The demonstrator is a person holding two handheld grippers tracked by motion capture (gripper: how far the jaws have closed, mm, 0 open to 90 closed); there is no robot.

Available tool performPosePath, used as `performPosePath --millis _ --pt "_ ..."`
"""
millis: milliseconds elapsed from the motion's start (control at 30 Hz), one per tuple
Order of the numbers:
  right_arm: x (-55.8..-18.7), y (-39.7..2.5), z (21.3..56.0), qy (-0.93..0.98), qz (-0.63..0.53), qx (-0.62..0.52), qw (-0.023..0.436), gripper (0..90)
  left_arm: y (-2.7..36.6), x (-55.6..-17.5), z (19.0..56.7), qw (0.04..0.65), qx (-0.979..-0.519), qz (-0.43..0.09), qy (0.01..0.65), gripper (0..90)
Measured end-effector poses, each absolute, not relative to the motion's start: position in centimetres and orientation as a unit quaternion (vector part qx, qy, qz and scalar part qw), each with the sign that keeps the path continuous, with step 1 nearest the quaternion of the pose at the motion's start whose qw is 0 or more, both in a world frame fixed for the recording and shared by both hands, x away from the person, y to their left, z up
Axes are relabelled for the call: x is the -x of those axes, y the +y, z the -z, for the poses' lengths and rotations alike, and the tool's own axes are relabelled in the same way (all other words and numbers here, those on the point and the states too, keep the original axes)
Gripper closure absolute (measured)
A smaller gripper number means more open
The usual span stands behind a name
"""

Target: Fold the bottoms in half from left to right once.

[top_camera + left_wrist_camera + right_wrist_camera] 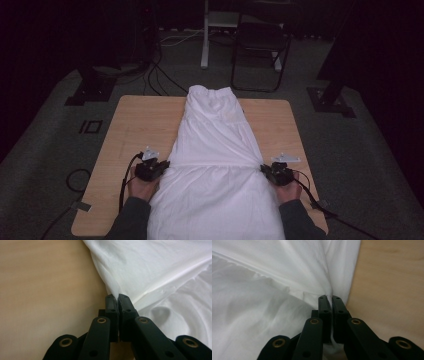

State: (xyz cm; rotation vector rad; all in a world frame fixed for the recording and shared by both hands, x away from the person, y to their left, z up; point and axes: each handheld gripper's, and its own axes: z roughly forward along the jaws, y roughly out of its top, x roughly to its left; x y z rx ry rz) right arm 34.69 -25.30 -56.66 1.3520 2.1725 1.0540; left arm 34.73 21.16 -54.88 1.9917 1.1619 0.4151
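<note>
cloth: white garment (215,165) is lying lengthwise down the middle of the surface (135,130)
left claw (161,165): pinching the garment's left edge, jaws together
right claw (265,170): clamping the right edge the same way
progress: both sides are gripped, folding looks barely started

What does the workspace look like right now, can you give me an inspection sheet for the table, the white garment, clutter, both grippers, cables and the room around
Surface: wooden table, bare on both sides of the cloth.
Job's things: white garment laid lengthwise down the middle, near end hanging over the near edge, a seam line across it at gripper level.
Clutter: nothing seen on the table.
Grippers: left gripper shut on the garment's left edge; right gripper shut on its right edge; jaws pressed together on cloth in both gripper views.
Cables: one trails from each gripper; more cables on the floor beyond the table.
Surroundings: dark room, grey carpet, folding chair behind the table.
</note>
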Motion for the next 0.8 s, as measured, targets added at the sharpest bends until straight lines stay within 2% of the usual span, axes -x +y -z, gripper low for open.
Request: performPosePath --millis 100,200,233,300,333,433,600,700,800 --pt "-32.6 -24.8 56.6 0.78 -0.372 -0.472 0.176 87.5 21.8 -32.3 55.1 0.382 -0.784 -0.15 0.466 87.5" --pt "-31.2 -24.6 56.5 0.788 -0.367 -0.466 0.166 86.7 21.9 -31.8 55.2 0.381 -0.786 -0.151 0.463 86.9" --pt "-31.0 -24.6 56.4 0.789 -0.367 -0.467 0.156 82.2 21.9 -31.8 55.1 0.385 -0.786 -0.156 0.458 86.7" --pt "-31.1 -24.8 56.2 0.797 -0.376 -0.454 0.133 67.4 21.8 -32.1 55.1 0.387 -0.784 -0.158 0.46 86.0" --pt "-31.2 -24.9 56.0 0.798 -0.379 -0.448 0.137 60.5 21.8 -32.2 55.1 0.386 -0.784 -0.158 0.46 85.9" --pt "-32.2 -25.1 54.8 0.788 -0.404 -0.441 0.146 52.7 21.5 -32.5 55.1 0.386 -0.783 -0.162 0.461 85.3" --pt "-35.9 -23.9 52.6 0.782 -0.428 -0.422 0.165 54.0 21.2 -32.6 55.2 0.386 -0.783 -0.164 0.459 85.3" --pt "-38.8 -22.4 52.7 0.784 -0.428 -0.425 0.149 54.8 21.2 -32.6 55.5 0.384 -0.784 -0.164 0.459 85.1" --pt "-40.3 -21.3 53.2 0.79 -0.421 -0.424 0.138 51.8 21.2 -32.6 55.6 0.384 -0.784 -0.164 0.46 85.0"
